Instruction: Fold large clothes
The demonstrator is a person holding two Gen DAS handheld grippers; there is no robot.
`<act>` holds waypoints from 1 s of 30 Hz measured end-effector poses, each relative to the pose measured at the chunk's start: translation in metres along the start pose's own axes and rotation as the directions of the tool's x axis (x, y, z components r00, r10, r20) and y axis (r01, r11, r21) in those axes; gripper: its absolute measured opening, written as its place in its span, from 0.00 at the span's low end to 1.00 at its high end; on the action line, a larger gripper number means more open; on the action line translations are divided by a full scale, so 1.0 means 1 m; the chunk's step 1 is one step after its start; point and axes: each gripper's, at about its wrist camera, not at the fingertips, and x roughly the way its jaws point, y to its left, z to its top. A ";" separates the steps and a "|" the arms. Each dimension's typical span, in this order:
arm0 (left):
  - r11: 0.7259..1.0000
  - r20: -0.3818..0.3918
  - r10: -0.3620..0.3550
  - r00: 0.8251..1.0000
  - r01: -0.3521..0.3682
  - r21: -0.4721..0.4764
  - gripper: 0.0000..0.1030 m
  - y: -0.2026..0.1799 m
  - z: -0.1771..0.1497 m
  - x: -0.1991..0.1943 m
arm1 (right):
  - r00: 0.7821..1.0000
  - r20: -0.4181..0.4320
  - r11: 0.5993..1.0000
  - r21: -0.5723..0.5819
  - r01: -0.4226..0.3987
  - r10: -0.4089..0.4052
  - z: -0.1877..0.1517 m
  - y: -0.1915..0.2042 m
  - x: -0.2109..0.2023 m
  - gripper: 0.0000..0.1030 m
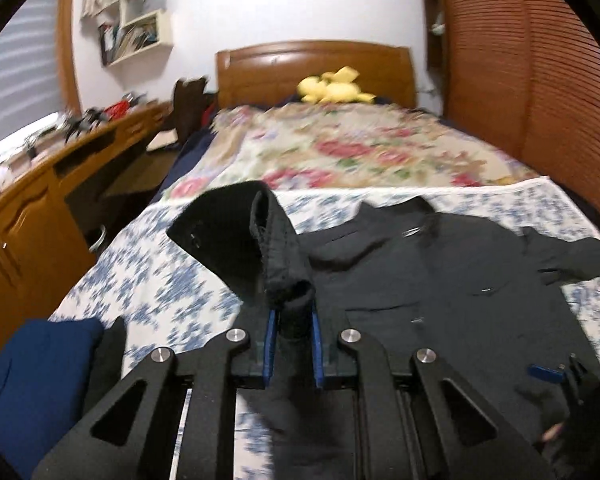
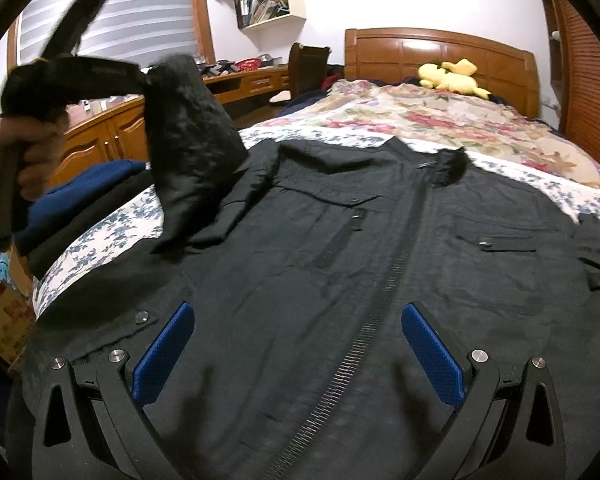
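Note:
A black zip jacket (image 2: 340, 248) lies spread, front up, on the blue-flowered sheet (image 2: 112, 220) of the bed. My left gripper (image 1: 294, 320) is shut on the jacket's left sleeve cuff (image 1: 276, 248) and holds it lifted above the bed. In the right wrist view the left gripper (image 2: 140, 74) shows at upper left with the sleeve (image 2: 192, 132) hanging from it. My right gripper (image 2: 296, 344) is open and empty, its blue pads (image 2: 164, 352) spread just above the jacket's lower front, either side of the zip (image 2: 384, 284).
A folded blue garment (image 1: 40, 360) lies at the bed's left edge. A floral quilt (image 1: 340, 144) and a yellow plush toy (image 1: 336, 88) lie toward the wooden headboard (image 1: 316, 68). A wooden desk (image 1: 40, 184) runs along the left; a slatted wardrobe (image 1: 540, 80) stands right.

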 end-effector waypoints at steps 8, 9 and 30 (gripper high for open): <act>0.995 0.009 -0.085 0.996 0.085 0.047 0.15 -0.052 -0.011 -0.027 | 1.000 0.012 0.997 0.075 -0.006 0.005 -0.006 -0.019 -0.016 1.00; 0.995 0.005 -0.089 0.996 0.089 0.047 0.15 -0.057 -0.015 -0.030 | 1.000 0.013 0.997 0.078 -0.008 0.007 -0.006 -0.019 -0.016 1.00; 0.987 -0.026 -0.157 0.987 0.157 -0.021 0.21 -0.061 -0.106 -0.051 | 0.997 -0.068 0.999 0.037 0.034 -0.031 -0.002 -0.013 0.013 0.99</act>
